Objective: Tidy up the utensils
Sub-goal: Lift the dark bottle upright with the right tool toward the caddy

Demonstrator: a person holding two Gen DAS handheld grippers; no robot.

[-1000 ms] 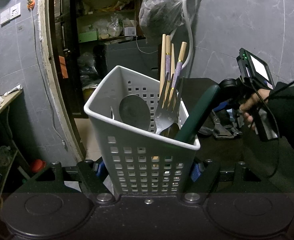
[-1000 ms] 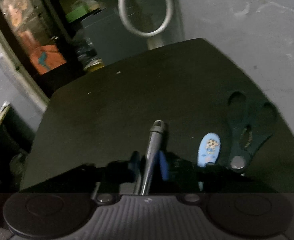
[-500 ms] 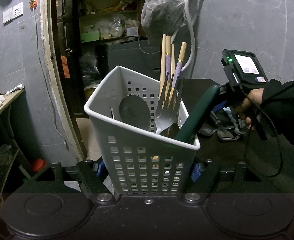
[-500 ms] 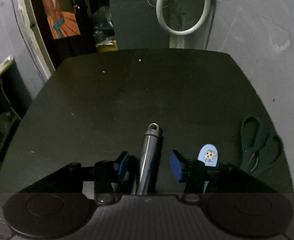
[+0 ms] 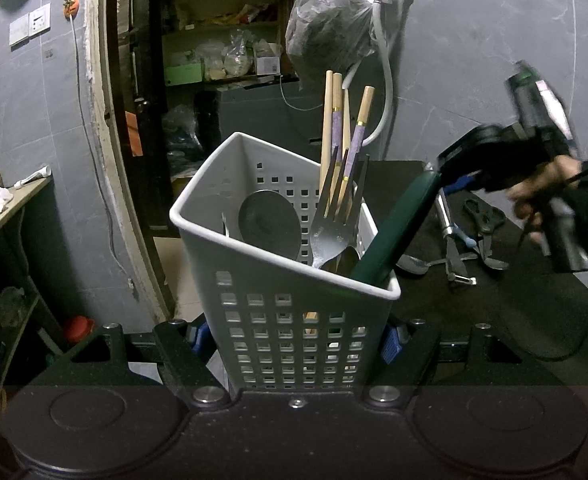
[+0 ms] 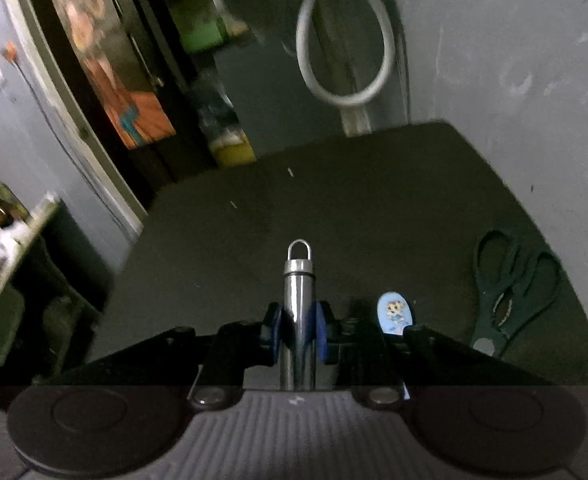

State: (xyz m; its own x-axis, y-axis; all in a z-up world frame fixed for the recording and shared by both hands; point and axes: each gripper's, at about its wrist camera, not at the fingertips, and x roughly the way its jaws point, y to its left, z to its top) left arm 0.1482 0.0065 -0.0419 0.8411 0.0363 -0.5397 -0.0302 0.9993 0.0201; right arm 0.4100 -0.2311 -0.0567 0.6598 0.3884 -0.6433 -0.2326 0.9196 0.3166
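My left gripper (image 5: 294, 338) is shut on the lower walls of a white perforated basket (image 5: 197, 224), which is tilted. In the basket stand wooden chopsticks (image 5: 336, 120), a steel fork (image 5: 330, 224), a round steel ladle (image 5: 269, 224) and a dark green handle (image 5: 398, 224). My right gripper (image 6: 298, 328) has its jaws closing, and the blue pads press on a steel handle with a hanging loop (image 6: 298, 292). In the left wrist view the right gripper (image 5: 454, 184) holds this utensil (image 5: 446, 216) slanting down over the black table, to the right of the basket.
Dark green scissors (image 6: 510, 292) and a blue cartoon-printed handle (image 6: 394, 314) lie on the black table (image 6: 334, 208) to the right of my right gripper. A steel spoon (image 5: 414, 264) lies near the basket. A grey wall and a white hose (image 6: 346, 60) stand behind the table.
The right gripper's jaws widened around the steel handle, then closed on it, and the hand rose with it. The basket and the left gripper have kept still.
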